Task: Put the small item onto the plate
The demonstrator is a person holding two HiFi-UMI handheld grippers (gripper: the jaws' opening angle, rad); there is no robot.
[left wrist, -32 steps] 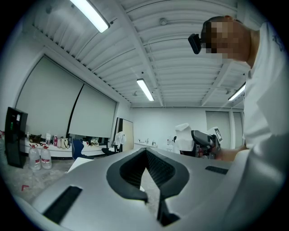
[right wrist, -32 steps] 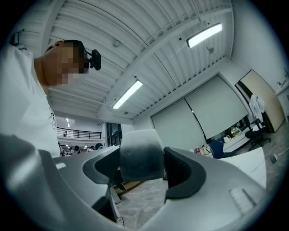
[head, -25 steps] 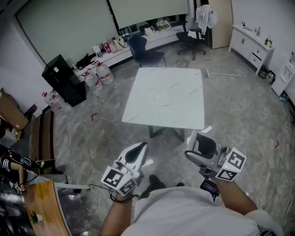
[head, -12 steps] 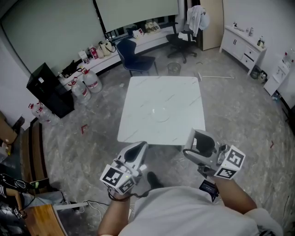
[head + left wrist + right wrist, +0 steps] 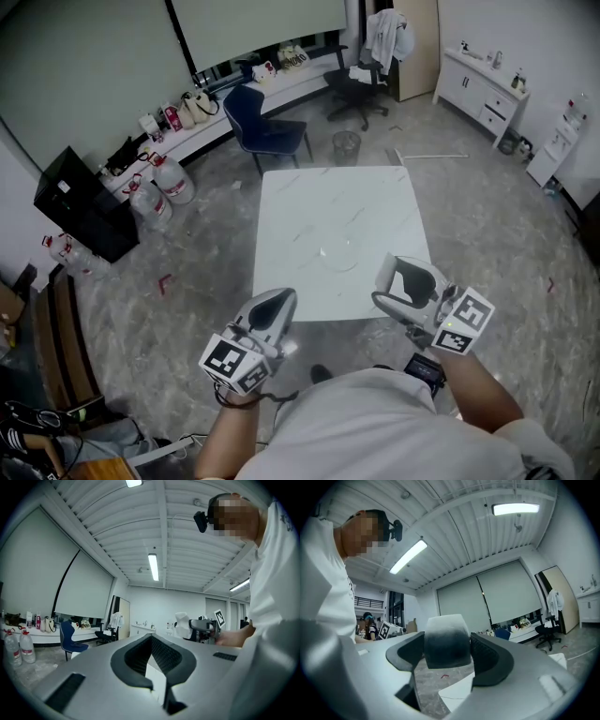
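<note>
Grey marbled flooring surrounds the white table (image 5: 309,202) we stand at. Our left gripper (image 5: 279,300) hangs off the table's near edge, its jaws closed tip to tip on nothing. Ahead of those jaws and to their right, a clear plate (image 5: 322,251) sits empty on the tabletop. Our right gripper (image 5: 405,283) has its jaws clamped on the small item (image 5: 445,641), a pale rounded piece, held above the table's near corner. We judge the pickup done; carrying the item forward and left to the plate and letting go is what remains.
</note>
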